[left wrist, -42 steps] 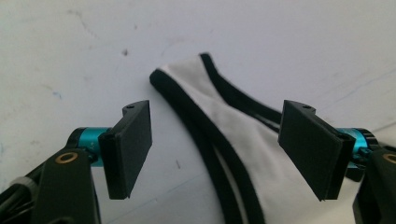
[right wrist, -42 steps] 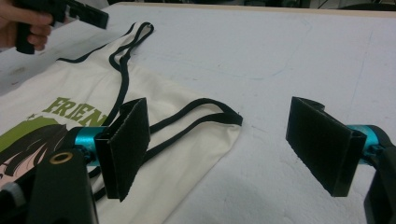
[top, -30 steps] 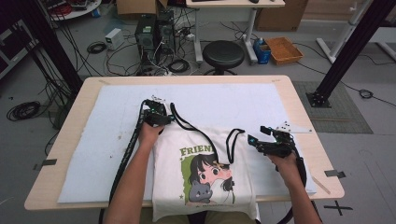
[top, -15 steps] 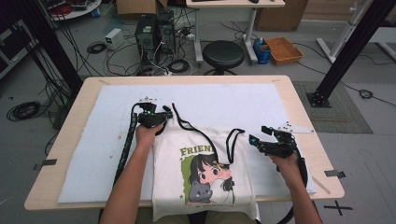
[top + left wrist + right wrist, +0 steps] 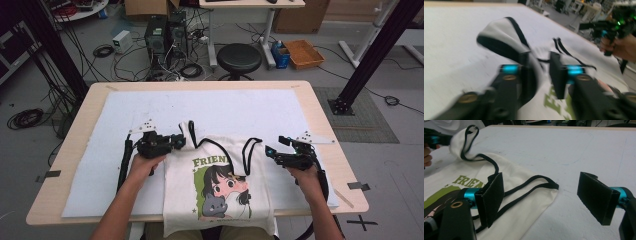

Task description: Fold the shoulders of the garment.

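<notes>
- The left tool (image 5: pixel 176 141) sits at the top-left corner of the shirt (image 5: pixel 220 200), with the left strap (image 5: pixel 189 131) bunched and lifted at its tips.
- In the left gripper view the jaws stand partly apart, having just been opening; white cloth and black trim lie between them and against the left pad (image 5: pixel 524 67), but blur hides whether they pinch it.
- The right tool (image 5: pixel 270 151) is spread wide, holding nothing; one pad hangs over the right strap (image 5: pixel 529 187), the other over bare mat (image 5: pixel 250 107).
- The right hand (image 5: pixel 305 175) rests near the counter (image 5: pixel 200 86) edge on the right; the left hand (image 5: pixel 145 164) is on the mat left of the shirt.
- The far half of the mat lies open; the shirt's hem hangs over the near edge of the counter.
- The shirt is white, sleeveless, trimmed in black, and lies face up with a green cartoon print of a girl and a cat under green letters.
</notes>
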The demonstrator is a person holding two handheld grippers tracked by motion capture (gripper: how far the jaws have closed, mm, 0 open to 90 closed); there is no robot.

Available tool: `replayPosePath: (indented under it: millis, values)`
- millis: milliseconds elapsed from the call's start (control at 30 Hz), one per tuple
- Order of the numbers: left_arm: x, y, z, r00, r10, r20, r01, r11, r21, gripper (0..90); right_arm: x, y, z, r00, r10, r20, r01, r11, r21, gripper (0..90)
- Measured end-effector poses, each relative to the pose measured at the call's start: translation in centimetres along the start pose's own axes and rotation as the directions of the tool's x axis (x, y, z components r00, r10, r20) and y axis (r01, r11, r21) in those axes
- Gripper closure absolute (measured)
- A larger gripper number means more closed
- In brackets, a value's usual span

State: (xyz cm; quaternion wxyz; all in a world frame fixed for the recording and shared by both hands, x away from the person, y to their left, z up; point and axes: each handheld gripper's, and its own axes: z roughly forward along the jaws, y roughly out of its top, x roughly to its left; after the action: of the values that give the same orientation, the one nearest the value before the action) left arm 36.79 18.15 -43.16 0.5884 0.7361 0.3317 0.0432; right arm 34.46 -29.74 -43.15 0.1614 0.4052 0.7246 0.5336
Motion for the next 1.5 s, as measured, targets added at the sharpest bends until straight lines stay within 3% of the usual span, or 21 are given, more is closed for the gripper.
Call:
replayPosePath:
  millis: [100, 133, 200, 300, 433, 467, 533, 633, 667, 700, 733, 800, 933, 1100, 1200, 1300, 1400, 1500]
  values:
    - [-0.6, -0.4, -1.4, 0.9978, -0.004, -0.066, 0.002, 0.9997, -0.024, 47.1, 0.0, -0.1, 0.0, 1.0, 0.0, 0.001, 0.0, 1.0, 0.001, 21.5]
    - [-0.6, -0.4, -1.7, 0.9961, -0.005, -0.088, 0.002, 0.9993, -0.037, 46.5, 0.1, -0.1, 0.0, 1.0, 0.001, 0.0, -0.001, 1.0, 0.003, 21.5]
    - [-0.3, -0.2, -1.7, 0.9888, 0.0, -0.149, -0.005, 0.9993, -0.037, 45.1, 0.2, -0.1, 0.1, 1.0, -0.001, -0.001, 0.001, 1.0, 0.005, 21.5]
    - [0.6, 0.9, -0.7, 0.979, -0.026, -0.202, 0.025, 0.9996, -0.01, 43.0, 0.4, -0.1, 0.4, 1.0, -0.007, -0.005, 0.007, 1.0, 0.013, 21.5]
    - [2.0, 2.9, 2.2, 0.9744, -0.084, -0.208, 0.096, 0.9942, 0.048, 39.1, 0.6, 0.0, 0.7, 0.9998, -0.019, -0.007, 0.019, 1.0, 0.022, 21.5]
    - [2.3, 3.2, 3.1, 0.976, -0.088, -0.199, 0.104, 0.9918, 0.074, 38.6, 0.6, 0.0, 0.8, 0.9997, -0.022, -0.008, 0.022, 0.999, 0.023, 21.5]
    - [2.7, 3.5, 5.0, 0.9729, -0.09, -0.213, 0.121, 0.9835, 0.135, 38.4, 0.5, 0.0, 0.9, 0.9997, -0.021, -0.009, 0.021, 0.999, 0.028, 21.5]
    - [3.1, 3.1, 7.3, 0.9725, -0.089, -0.215, 0.14, 0.9622, 0.233, 38.3, 0.4, -0.1, 0.9, 0.9997, -0.021, -0.01, 0.021, 0.999, 0.032, 21.5]
    - [3.1, 2.9, 7.6, 0.9745, -0.089, -0.206, 0.139, 0.9589, 0.247, 40.9, 0.4, -0.1, 0.8, 0.9998, -0.017, -0.01, 0.017, 0.999, 0.032, 21.5]
    - [3.1, 2.7, 7.7, 0.9784, -0.086, -0.188, 0.133, 0.9581, 0.254, 55.2, 0.4, -0.1, 0.8, 0.9998, -0.018, -0.009, 0.019, 0.999, 0.031, 21.5]
    - [3.0, 2.7, 7.8, 0.9833, -0.085, -0.161, 0.124, 0.9597, 0.252, 73.6, 0.3, -0.1, 0.8, 0.9998, -0.019, -0.01, 0.019, 0.999, 0.03, 21.5]
    - [2.5, 2.8, 7.3, 0.9882, -0.067, -0.138, 0.097, 0.9703, 0.222, 88.1, 0.3, -0.1, 0.6, 0.9998, -0.017, -0.009, 0.017, 0.999, 0.029, 21.5]
    - [1.1, 3.2, 4.9, 0.9967, -0.019, -0.078, 0.032, 0.987, 0.157, 88.3, 0.2, -0.1, 0.4, 0.9999, -0.012, -0.01, 0.012, 1.0, 0.027, 21.5]
    - [-1.3, 1.9, 0.8, 0.9997, 0.024, 0.008, -0.025, 0.9923, 0.121, 87.8, 0.5, -0.2, 0.3, 0.9997, -0.02, -0.015, 0.02, 0.999, 0.03, 21.5]
    - [-2.4, 0.7, -1.5, 0.9984, -0.014, 0.056, 0.008, 0.9941, 0.108, 65.2, 0.8, -0.2, 0.2, 0.9995, -0.024, -0.021, 0.025, 0.999, 0.033, 21.5]
    - [-3.2, -0.1, -3.0, 0.9994, -0.002, 0.034, -0.001, 0.9968, 0.08, 57.0, 1.1, -0.2, 0.1, 0.9992, -0.029, -0.027, 0.03, 0.999, 0.035, 21.6]
    - [-3.5, -0.8, -2.7, 0.9998, 0.017, -0.008, -0.017, 0.9976, 0.067, 51.2, 1.4, -0.2, 0.4, 0.9987, -0.039, -0.034, 0.04, 0.998, 0.045, 21.5]
    - [-4.0, -1.5, -1.2, 0.9987, 0.04, -0.032, -0.036, 0.9928, 0.114, 47.9, 2.0, -0.2, 0.7, 0.997, -0.053, -0.057, 0.057, 0.996, 0.068, 23.1]
